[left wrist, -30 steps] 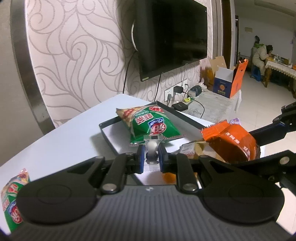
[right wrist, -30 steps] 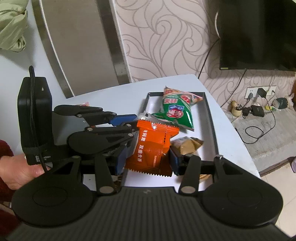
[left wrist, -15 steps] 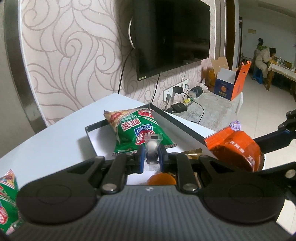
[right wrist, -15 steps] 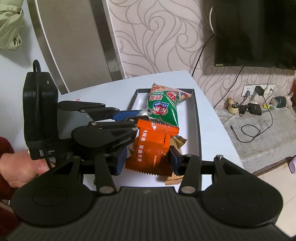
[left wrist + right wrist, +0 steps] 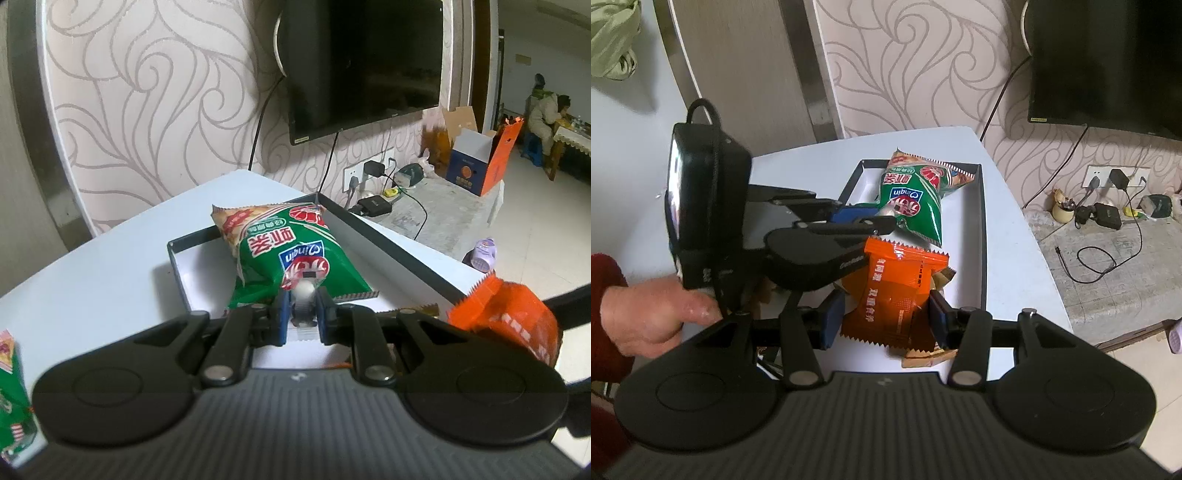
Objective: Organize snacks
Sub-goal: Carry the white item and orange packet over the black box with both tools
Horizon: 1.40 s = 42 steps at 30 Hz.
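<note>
Over black tray (image 5: 983, 236) on white table (image 5: 92, 266): left gripper (image 5: 302, 312) clamped on small white-wrapped item (contents unreadable). Green snack bag (image 5: 295, 254) lies in tray's far end, print "Qinqin" legible, Chinese characters alongside. Right gripper (image 5: 884, 317) pinches orange packet (image 5: 892, 295) by both sides, above tray's near end (white Chinese lettering down packet face). Brown wrapper (image 5: 925, 352) under it. Second green bag (image 5: 11, 387) on table, outside tray. Hand (image 5: 653, 317) at left handle.

1. Green snack bags: two, one (image 5: 291, 254) in the tray, one (image 5: 11, 398) at the left table edge.
2. Orange packets (image 5: 894, 295): one.
3. Brown wrapped snacks (image 5: 923, 353): at least one, partly hidden.
4. Black trays (image 5: 983, 236): one.
</note>
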Available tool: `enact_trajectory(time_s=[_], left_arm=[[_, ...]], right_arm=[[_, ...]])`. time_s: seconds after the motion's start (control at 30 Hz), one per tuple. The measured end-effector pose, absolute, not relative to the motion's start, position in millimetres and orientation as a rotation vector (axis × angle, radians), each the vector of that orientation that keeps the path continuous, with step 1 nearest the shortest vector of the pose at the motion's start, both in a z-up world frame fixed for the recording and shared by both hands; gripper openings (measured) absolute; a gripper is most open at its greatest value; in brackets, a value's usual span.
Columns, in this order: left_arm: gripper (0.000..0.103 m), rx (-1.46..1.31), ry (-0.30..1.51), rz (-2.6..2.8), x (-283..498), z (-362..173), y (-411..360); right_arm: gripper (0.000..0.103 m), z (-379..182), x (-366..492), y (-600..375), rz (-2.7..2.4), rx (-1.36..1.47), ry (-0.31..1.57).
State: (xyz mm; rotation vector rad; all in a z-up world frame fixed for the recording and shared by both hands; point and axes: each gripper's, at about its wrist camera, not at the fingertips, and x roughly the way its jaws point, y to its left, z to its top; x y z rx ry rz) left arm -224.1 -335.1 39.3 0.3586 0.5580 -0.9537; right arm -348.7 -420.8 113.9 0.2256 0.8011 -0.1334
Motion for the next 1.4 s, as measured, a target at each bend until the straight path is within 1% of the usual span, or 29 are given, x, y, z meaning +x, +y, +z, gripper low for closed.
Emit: enact_trajectory(time_s=[0.4, 0.93, 1.4], left_arm=[[0.020, 0.379, 0.579, -0.951, -214, 29, -347], [0.020, 0.382, 0.549, -0.995, -214, 36, -342], [0.020, 0.391, 0.543, -1.010, -216, 42, -342]], right_arm=[[0.054, 95, -336, -431, -0.133, 0.240, 0.854], [0.054, 82, -315, -438, -0.120, 0.231, 0.892], [0.055, 79, -301, -426, -0.127, 0.151, 0.921]])
